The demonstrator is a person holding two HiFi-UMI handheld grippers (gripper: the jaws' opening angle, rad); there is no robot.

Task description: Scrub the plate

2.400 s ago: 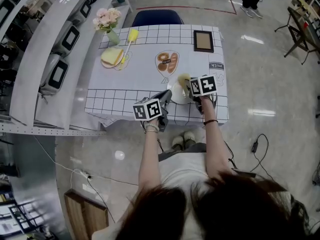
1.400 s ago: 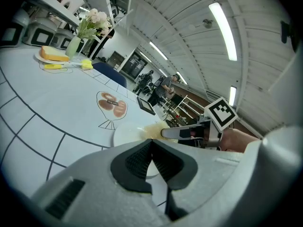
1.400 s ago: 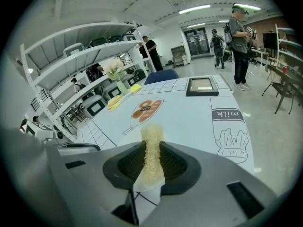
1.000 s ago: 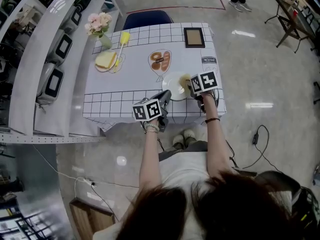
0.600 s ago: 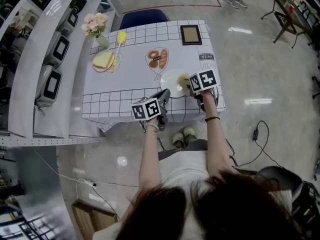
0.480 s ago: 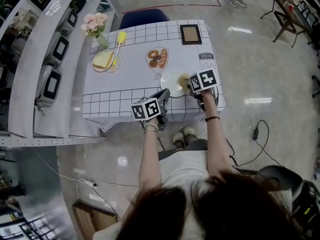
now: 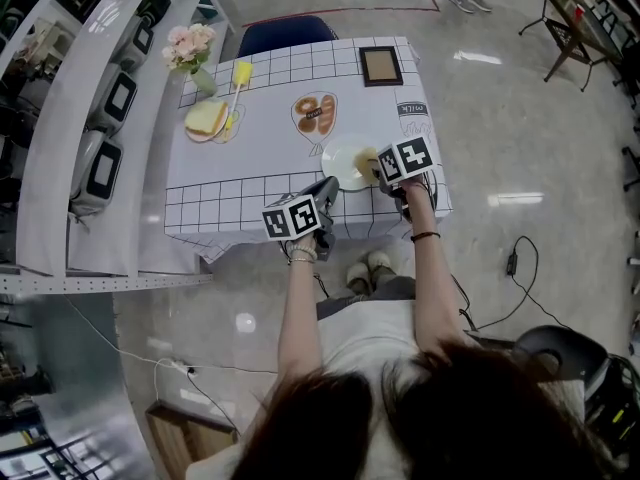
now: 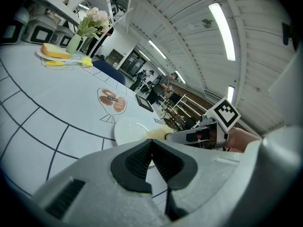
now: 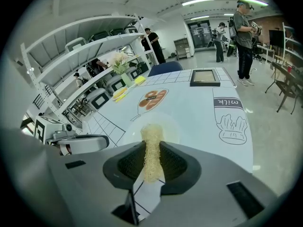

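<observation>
Jaws on the right gripper [image 9: 151, 150] are clamped on a strip of pale yellow fibrous scrub pad [image 9: 151, 138]. The pad is pinched mid-length, long axis in line with the jaws, free end sticking straight out past the tips. Jaws on the left gripper [image 8: 151, 144] are pressed together at the tips with nothing between them. Moving outward, the white plate [image 9: 173, 126] sits flat on the table [image 9: 213, 141] directly ahead of the right jaws, and in the right gripper view the pad's free end lies over the plate's near portion. From the left gripper view the pad tip meets the plate at its right-hand rim. It looks like contact, but whether it is pressing or just resting can't be settled from these views. Head view agrees: right gripper comes in from the plate's right side, left gripper sits at the plate's near-left edge, tips just beside the rim, touching or not unclear. Key relation: plate is dead ahead of the pad, pad axis points across the plate toward its centre, and the right gripper is the one that can work the surface. Judgement: the next stroke should push along the pad's axis into the plate's middle, then back. The left gripper is placed to brace the rim; without that, a light plate on a smooth table likely slides away.
</observation>
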